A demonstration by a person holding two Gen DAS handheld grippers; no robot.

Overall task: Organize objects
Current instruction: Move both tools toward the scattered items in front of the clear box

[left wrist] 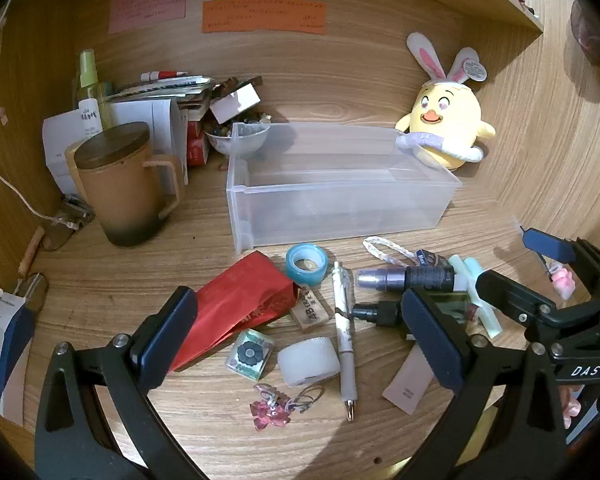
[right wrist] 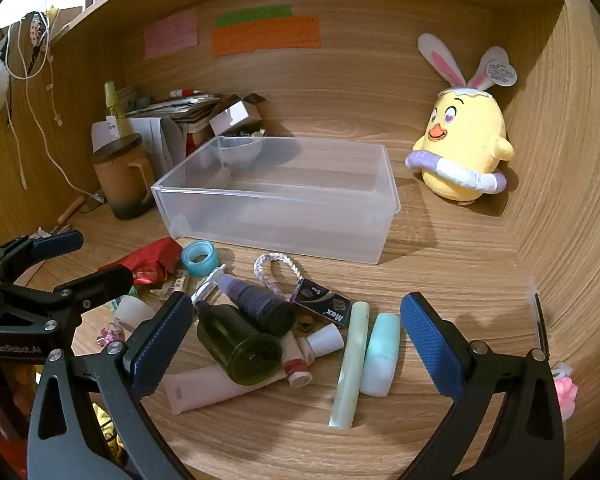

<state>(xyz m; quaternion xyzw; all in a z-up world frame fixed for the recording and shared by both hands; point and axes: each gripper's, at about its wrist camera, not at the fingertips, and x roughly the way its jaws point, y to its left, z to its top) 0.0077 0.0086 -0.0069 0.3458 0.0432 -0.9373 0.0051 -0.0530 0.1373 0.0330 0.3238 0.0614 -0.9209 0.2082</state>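
Both your tongs stand wide with nothing between the pads: your left gripper [left wrist: 300, 332] hangs over the red packet [left wrist: 236, 308], white cap [left wrist: 308, 360] and pen [left wrist: 344, 332], and your right gripper [right wrist: 296, 340] over the green bottle [right wrist: 240, 344] and pale tube [right wrist: 350, 364]. The clear plastic bin [right wrist: 276, 196] sits just behind this clutter on the wooden desk [right wrist: 440, 280], with the brown mug [left wrist: 120, 184] to its left and the yellow plush chick [right wrist: 464, 148] to its right.

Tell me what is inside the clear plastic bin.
The clear plastic bin holds nothing visible; its bare floor shows in both views. The small bowl seen through its wall stands behind it, contents partly hidden.
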